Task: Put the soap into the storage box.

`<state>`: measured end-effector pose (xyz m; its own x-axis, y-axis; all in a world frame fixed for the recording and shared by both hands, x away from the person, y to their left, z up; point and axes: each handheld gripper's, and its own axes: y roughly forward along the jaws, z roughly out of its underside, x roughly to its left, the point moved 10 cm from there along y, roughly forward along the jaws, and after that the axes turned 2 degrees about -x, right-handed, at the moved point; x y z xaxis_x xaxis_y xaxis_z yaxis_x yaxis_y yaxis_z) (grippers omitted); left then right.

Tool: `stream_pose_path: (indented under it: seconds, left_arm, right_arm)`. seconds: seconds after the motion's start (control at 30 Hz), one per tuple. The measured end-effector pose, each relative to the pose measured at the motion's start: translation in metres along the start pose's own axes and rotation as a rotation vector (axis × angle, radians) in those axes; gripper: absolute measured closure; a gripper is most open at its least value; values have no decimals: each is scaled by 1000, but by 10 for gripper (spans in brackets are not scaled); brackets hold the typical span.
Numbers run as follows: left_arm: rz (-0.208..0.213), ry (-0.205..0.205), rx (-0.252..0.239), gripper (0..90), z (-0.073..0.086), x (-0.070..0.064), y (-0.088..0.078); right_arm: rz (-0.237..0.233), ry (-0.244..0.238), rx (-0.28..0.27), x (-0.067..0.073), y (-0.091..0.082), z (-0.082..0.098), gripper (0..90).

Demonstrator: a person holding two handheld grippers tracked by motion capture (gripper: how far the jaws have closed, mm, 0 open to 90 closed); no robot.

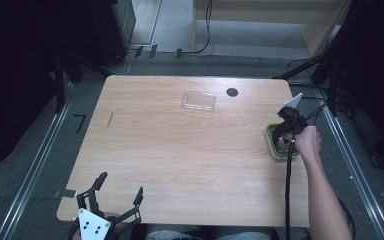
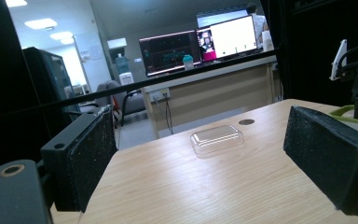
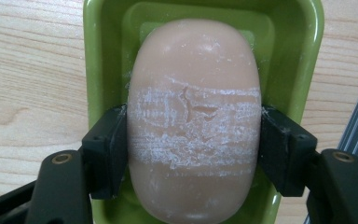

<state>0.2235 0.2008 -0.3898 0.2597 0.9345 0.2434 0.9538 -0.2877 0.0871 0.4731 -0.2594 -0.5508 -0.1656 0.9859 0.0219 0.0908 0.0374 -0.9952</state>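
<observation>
The pale pink oval bar of soap (image 3: 193, 123) lies in the green plastic soap dish (image 3: 102, 56), clamped between the right tongs (image 3: 193, 149) across its scuffed middle. Slick, rounded sides could let it squirt free when lifted. The left tongs (image 1: 114, 196) rest wide open, empty, well apart on the wooden tabletop (image 1: 180, 150).

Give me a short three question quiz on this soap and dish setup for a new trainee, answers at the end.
1. True or false: the right tool is shut on the soap bar.
2. What does the soap sit in?
3. Which lies farther from the person: A) clear lid, B) left tool?

Key: 1. True. 2. The green dish. 3. A.
</observation>
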Motion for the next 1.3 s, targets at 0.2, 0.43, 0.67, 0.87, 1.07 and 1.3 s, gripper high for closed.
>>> stream_pose_path:
  seconds: [0.2,0.43,0.67,0.87,1.07,1.3]
  left_arm:
    - [-1,-2,1,99,0,0,0]
    - [-2,-1,2,99,0,0,1]
    - [-2,2,1,99,0,0,1]
    - [-5,-2,-2,99,0,2,-1]
    - [-4,0,-4,99,0,1,0]
    - [1,0,-6,99,-1,0,-1]
  right_arm:
    - [4,-6,-6,0,0,0,336]
    - [9,-10,-9,0,1,0,336]
    - [9,-12,-2,0,0,1,333]
    - [3,-2,4,1,0,3,323]
    - [-9,-6,-6,-1,-3,3,302]
    - [-16,-20,-32,0,-15,6,151]
